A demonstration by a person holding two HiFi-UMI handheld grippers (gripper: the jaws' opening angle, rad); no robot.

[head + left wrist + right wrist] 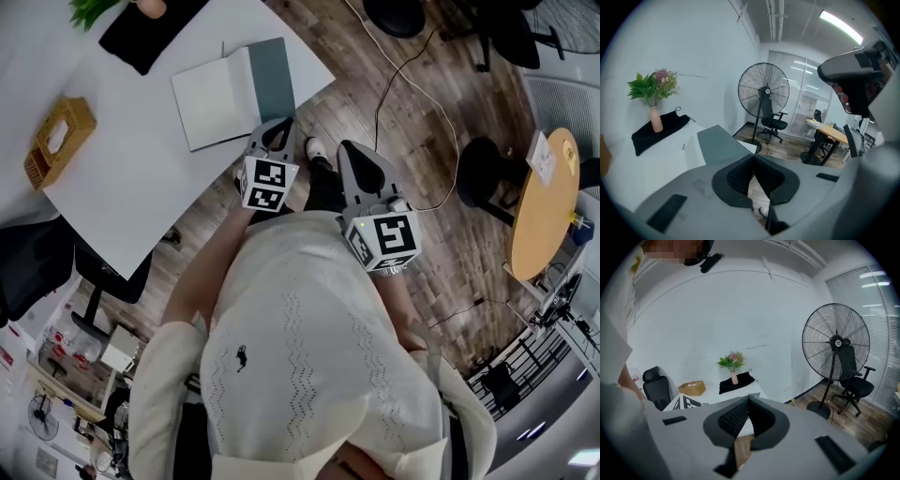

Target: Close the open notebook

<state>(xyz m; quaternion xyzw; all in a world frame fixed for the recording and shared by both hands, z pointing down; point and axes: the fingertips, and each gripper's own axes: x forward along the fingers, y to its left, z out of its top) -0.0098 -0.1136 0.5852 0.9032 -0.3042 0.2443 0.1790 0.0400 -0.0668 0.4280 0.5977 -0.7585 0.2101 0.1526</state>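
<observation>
Plainly nothing is done yet; the notebook (pixel 230 97) lies open by the right corner of the tabletop (pixel 131 173); the left gripper (pixel 279 124) and right gripper (pixel 352 150) hang on its near side, jaws together, holding nothing.

On the white table (pixel 131 178), a wicker tissue box (pixel 58 141) is set near the left edge. A black cloth (pixel 150 33) is laid at the far edge, and a pink vase (pixel 656 120) of green leaves and pink flowers is stood upright on it. A black pedestal fan (pixel 763 91) is seen on the wooden floor (pixel 441 234) beyond the table with a black office chair (pixel 773 123) just behind it, a round wooden table (pixel 544 202) is placed well apart at the right, and a black cable (pixel 410 61) is trailed across the floor.
</observation>
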